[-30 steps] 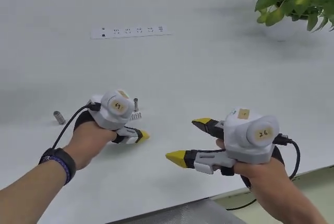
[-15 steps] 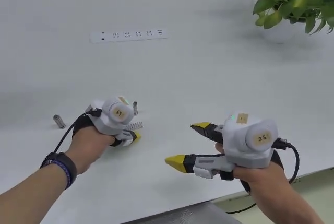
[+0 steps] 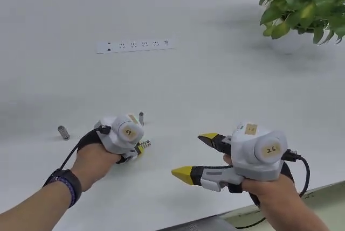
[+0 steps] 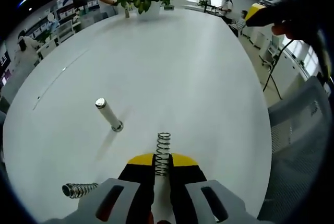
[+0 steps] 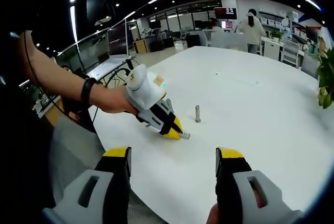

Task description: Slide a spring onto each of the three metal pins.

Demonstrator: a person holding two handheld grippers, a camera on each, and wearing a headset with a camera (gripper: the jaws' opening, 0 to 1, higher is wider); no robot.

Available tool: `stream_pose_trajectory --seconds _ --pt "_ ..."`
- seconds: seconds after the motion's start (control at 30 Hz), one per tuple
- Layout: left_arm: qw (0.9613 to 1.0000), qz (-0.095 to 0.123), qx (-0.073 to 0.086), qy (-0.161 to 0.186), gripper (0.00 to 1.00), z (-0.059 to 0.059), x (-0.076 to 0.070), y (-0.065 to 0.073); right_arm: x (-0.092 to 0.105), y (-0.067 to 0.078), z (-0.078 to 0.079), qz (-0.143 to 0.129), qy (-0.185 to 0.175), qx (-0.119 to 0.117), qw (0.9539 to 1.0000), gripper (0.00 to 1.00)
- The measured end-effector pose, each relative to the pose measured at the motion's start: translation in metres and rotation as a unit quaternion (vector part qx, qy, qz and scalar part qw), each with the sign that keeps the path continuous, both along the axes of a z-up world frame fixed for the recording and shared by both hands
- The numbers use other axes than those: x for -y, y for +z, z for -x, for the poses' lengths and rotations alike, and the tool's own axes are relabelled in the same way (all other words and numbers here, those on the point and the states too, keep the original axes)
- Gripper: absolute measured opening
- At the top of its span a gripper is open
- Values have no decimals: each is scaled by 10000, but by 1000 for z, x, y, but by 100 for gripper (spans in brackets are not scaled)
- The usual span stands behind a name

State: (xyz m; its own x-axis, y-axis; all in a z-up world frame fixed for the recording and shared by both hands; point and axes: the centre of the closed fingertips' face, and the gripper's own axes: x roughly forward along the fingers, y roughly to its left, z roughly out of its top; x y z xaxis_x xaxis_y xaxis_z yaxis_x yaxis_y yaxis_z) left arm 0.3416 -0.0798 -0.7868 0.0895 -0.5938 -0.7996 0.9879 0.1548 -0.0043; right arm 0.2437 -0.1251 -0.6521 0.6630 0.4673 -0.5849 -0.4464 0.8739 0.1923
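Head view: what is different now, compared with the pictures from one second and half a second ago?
The left tongs took hold of the spring, which earlier lay loose near the upright pin; it is now clamped between their tips. The right tongs stayed open and away from the work. The pin stayed standing, and the other spring stayed lying at the left.
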Motion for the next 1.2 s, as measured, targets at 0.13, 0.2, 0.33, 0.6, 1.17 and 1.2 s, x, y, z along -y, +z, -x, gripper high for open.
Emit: stream_pose_trajectory --seconds 0.13,0.2,0.33,0.6,1.17,1.2 --pt "10000 80 -29 51 2 4 -4 9 0 1 1 -19 -22 24 10000 65" --pt "9997 210 -101 88 2 7 -4 15 0 1 2 -22 -25 24 10000 65" --pt "9995 261 -92 129 2 10 -11 21 -1 1 3 -26 -3 25 10000 64" --pt "9989 426 -6 204 2 14 -25 35 -6 1 5 -51 46 26 10000 64" --pt "9954 837 171 444 2 21 -49 73 -18 4 5 -106 218 47 9997 64" --pt "9951 862 179 459 2 21 -50 74 -19 4 4 -112 232 51 9997 63"
